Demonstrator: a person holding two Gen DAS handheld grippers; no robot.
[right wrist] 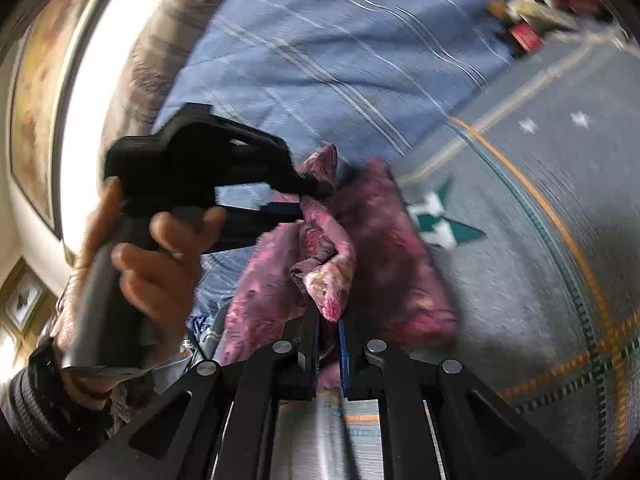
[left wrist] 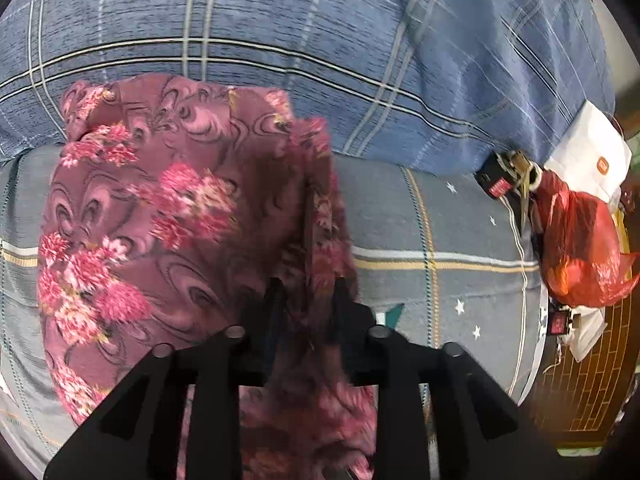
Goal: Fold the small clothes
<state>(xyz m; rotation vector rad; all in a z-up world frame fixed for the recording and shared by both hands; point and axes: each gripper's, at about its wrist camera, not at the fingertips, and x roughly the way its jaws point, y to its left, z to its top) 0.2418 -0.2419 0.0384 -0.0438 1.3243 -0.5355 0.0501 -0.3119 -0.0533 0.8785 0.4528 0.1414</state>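
Observation:
A pink and maroon floral garment [left wrist: 168, 216] hangs in the air over the grey bedsheet [left wrist: 440, 224]. My left gripper [left wrist: 306, 292] is shut on its edge, with cloth draped between and below the fingers. In the right wrist view the same garment [right wrist: 384, 264] is bunched up, and my right gripper [right wrist: 329, 316] is shut on a fold of it. The left gripper [right wrist: 312, 188] also shows there, held by a hand [right wrist: 152, 264], pinching the cloth's upper corner.
A blue plaid quilt [left wrist: 320, 40] lies behind on the bed. A red plastic bag [left wrist: 576, 248], a white paper bag [left wrist: 592, 156] and small black boxes [left wrist: 496, 180] sit at the bed's right edge. A wall with framed pictures [right wrist: 36, 92] is on the left.

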